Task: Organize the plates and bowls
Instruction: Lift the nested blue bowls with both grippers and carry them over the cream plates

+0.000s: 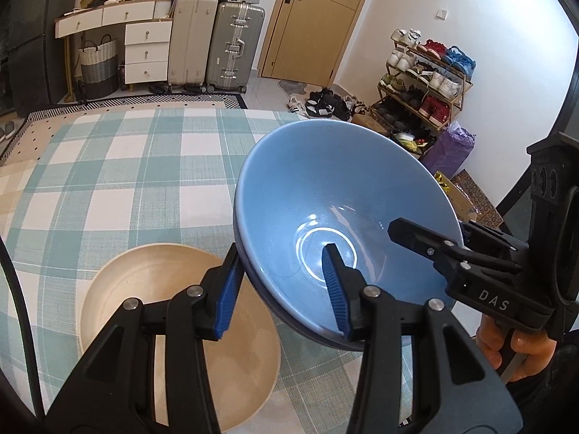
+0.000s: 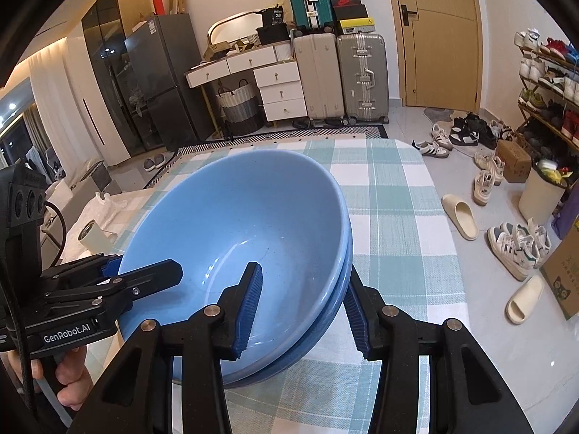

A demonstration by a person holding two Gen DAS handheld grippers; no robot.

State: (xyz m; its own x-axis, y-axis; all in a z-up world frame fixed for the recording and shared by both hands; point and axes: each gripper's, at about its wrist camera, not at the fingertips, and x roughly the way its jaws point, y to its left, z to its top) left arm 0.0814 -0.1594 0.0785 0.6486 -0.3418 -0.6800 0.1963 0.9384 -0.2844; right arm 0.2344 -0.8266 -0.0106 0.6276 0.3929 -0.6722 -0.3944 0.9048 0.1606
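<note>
— What's the biggest thing in front of you?

— The worktop (image 1: 108,166), spread with a green-and-white checked cloth (image 2: 391,217). Above it, the two blue bowls (image 1: 325,195), nested one inside the other, are held up off the cloth and tilted.

— Held by what?

— By both tools at once. The left gripper (image 1: 286,289) has one blue-padded finger inside the top bowl and the other under the outer wall of the lower one, so its fingers are clamped on the stacked rims. The right gripper (image 2: 304,307) does the same on the opposite side: one finger in the bowl, one outside, pinching both rims.

— Anything under them?

— A cream bowl (image 1: 173,311) sits on the cloth, just below and to the left of the blue pair in the left wrist view, apart from them.

— And smaller things?

— A hand (image 1: 521,350) grips the right tool's handle, and another hand (image 2: 68,376) grips the left one. At the far left edge of the worktop a roll of tape (image 2: 92,235) lies on some white plastic.
</note>
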